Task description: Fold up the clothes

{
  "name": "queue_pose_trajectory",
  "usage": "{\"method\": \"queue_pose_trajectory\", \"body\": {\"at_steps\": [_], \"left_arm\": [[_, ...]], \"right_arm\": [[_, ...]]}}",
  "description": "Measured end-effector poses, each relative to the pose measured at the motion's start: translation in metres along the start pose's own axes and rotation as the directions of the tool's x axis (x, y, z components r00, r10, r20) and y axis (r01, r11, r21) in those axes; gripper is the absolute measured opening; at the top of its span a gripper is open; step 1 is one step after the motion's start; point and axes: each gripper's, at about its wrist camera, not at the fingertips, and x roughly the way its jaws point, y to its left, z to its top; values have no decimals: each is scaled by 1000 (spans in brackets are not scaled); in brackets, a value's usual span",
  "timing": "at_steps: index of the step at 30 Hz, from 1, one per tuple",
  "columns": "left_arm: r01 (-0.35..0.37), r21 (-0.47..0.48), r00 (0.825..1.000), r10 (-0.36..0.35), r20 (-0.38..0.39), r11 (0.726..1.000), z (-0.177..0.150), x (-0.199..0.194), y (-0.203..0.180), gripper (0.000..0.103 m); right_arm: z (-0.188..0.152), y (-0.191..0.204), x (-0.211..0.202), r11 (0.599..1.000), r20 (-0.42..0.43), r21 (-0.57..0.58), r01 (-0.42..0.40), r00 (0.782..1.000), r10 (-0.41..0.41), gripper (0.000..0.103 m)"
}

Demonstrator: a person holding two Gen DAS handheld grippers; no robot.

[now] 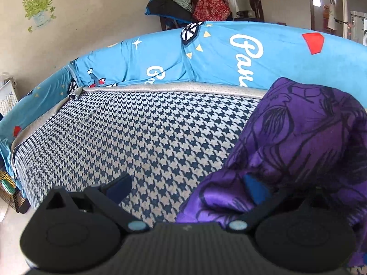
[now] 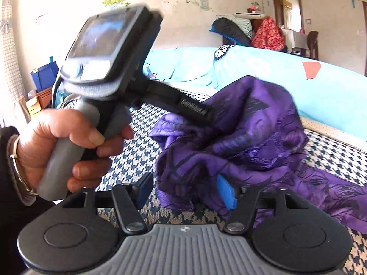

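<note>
A purple garment (image 1: 298,142) with black line drawings lies bunched on the houndstooth seat cover (image 1: 128,137) of a sofa. In the left wrist view my left gripper (image 1: 185,190) is open, and the cloth drapes against its right pad (image 1: 254,190) while the left pad is over bare seat. In the right wrist view a hand (image 2: 64,142) holds the left gripper (image 2: 201,116), whose tips are buried in the purple garment (image 2: 252,133). My right gripper (image 2: 185,192) is open low over the seat, with a fold of the cloth between its fingers.
The sofa back (image 1: 229,52) wears a bright blue cover with white lettering. Behind it a chair (image 1: 174,11) holds piled clothes. Houndstooth seat (image 2: 137,160) shows to the left of the garment. A blue box (image 2: 44,75) stands by the wall at left.
</note>
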Motion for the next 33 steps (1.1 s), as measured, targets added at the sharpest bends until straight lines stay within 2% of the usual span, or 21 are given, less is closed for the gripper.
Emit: {"method": "queue_pose_trajectory", "body": {"at_steps": [4,7,9,11,14,16,22,25,29,30,32,33], "left_arm": [[-26,-10,999,26,-22,1000,0,6,4,103],[-46,-16,998,46,-39,999,0,11,7,103],[-60,-21,997,59,-50,998,0,14,9,103],[-73,-25,996,71,-61,997,0,18,11,103],[-93,-31,993,90,-78,995,0,23,14,103],[-103,-32,991,100,-87,994,0,26,16,103],[-128,-45,984,121,-131,991,-1,35,24,103],[-133,-58,981,123,-152,989,-2,38,29,103],[-94,-89,992,86,-87,992,1,21,36,103],[-84,-96,995,77,-71,992,1,17,38,103],[-63,-110,998,59,-38,992,2,8,42,103],[-52,-117,999,50,-21,992,3,4,44,103]], "right_arm": [[4,-19,-2,990,-3,97,100,995,-100,71],[3,-43,-3,961,-43,200,189,982,-184,73],[-3,-60,-8,932,-66,298,208,978,-197,74],[-8,-73,-11,900,-90,376,220,975,-201,79],[-13,-79,-7,870,-106,420,260,966,-237,87],[-14,-79,-5,859,-112,429,279,960,-256,96],[-16,-78,19,828,-106,530,183,983,-150,99],[-14,-72,34,826,-98,543,152,988,-118,99],[-13,-65,47,833,-70,540,118,993,-96,99],[-12,-61,48,844,-56,526,109,994,-94,96],[-8,-54,50,867,-28,489,94,995,-92,84],[-6,-51,50,879,-19,469,88,996,-90,75]]}}
